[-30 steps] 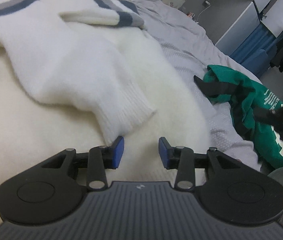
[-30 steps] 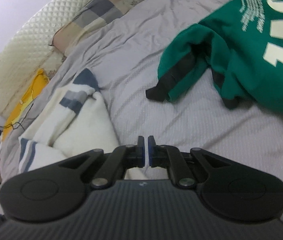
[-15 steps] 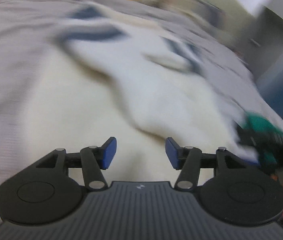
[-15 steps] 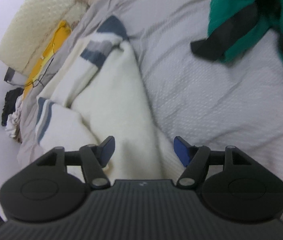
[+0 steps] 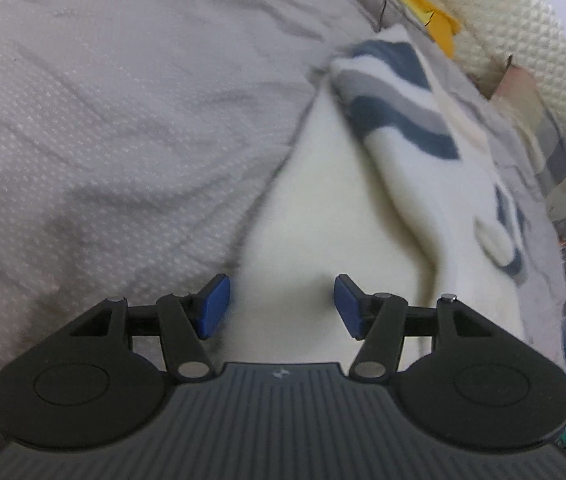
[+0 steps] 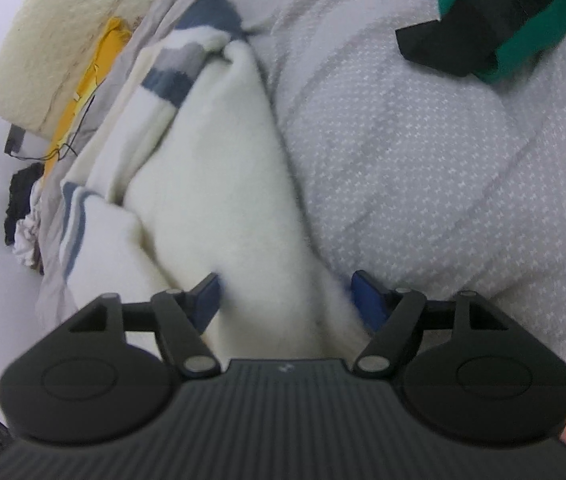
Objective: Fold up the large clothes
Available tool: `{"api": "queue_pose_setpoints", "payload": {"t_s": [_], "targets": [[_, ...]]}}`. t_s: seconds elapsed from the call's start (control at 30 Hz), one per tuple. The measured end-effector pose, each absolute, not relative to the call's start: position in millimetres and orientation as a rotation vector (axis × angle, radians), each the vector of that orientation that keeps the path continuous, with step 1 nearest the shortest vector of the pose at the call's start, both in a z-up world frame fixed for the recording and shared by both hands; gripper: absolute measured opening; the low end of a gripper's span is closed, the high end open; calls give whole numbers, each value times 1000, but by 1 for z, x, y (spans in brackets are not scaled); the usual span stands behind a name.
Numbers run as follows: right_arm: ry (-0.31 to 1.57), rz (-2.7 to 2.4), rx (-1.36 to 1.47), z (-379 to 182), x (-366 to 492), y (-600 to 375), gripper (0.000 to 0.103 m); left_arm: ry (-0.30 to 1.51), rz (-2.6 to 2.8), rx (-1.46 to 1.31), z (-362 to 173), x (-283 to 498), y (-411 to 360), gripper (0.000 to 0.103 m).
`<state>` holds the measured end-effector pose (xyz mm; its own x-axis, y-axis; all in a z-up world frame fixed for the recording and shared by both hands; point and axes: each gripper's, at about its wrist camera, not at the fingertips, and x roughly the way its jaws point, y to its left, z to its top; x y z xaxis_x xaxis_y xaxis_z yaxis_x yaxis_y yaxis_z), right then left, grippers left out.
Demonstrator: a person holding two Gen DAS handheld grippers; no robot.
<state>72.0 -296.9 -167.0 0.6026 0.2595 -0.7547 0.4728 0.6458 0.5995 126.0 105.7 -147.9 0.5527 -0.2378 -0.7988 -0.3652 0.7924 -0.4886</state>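
bed [image 5: 115, 128]: grey dotted cover, a bit rumpled, fills most of both views
headboard [image 5: 523, 20]: cream quilted thing along the far edge, with something yellow [image 5: 423, 4] tucked just under it
sweater [image 6: 219, 184]: big fluffy cream one with blue and grey stripes, lying on the bed with a sleeve folded over the body
green top [image 6: 531, 12]: green with black trim, bunched up on the cover, well apart from the sweater
left gripper [image 5: 281, 306]: jaws spread apart, have just been opening, nothing pinched; it hangs over the sweater's edge where cream meets grey
right gripper [image 6: 287, 302]: jaws wide, have just been opening; a strip of sweater runs between the pads, can't tell if they touch it, doesn't look clamped
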Motion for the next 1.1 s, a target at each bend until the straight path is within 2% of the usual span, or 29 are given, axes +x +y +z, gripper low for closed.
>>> {"api": "queue_pose_setpoints", "payload": {"t_s": [0.23,0.4,0.5,0.63,0.73,0.77,0.83,0.87,0.9,0.97,1.1], "targets": [[966,-38,984,-170,68,-291,75,1037,-6,-753,-161,122,105,66],[845,179,1067,-151,56,-282,76,944,-262,-829,-147,107,93,66],[813,208,1044,-143,50,-277,76,987,-272,-845,-151,103,91,66],[934,103,1024,-159,55,-276,75,1141,-185,-790,-166,104,82,66],[1033,34,1009,-175,63,-272,73,1175,-196,-726,-164,100,75,65],[1045,31,989,-176,65,-269,67,1174,-204,-707,-162,99,71,65],[1055,54,960,-176,63,-263,52,1171,-225,-676,-158,100,67,55],[1054,73,962,-174,62,-261,36,1173,-229,-669,-157,103,64,39],[1034,82,966,-171,58,-262,29,1165,-226,-667,-154,101,65,28],[975,103,963,-158,50,-264,22,1126,-247,-678,-145,98,70,19],[829,181,1077,-138,27,-282,18,1022,-297,-697,-119,80,84,16]]}}
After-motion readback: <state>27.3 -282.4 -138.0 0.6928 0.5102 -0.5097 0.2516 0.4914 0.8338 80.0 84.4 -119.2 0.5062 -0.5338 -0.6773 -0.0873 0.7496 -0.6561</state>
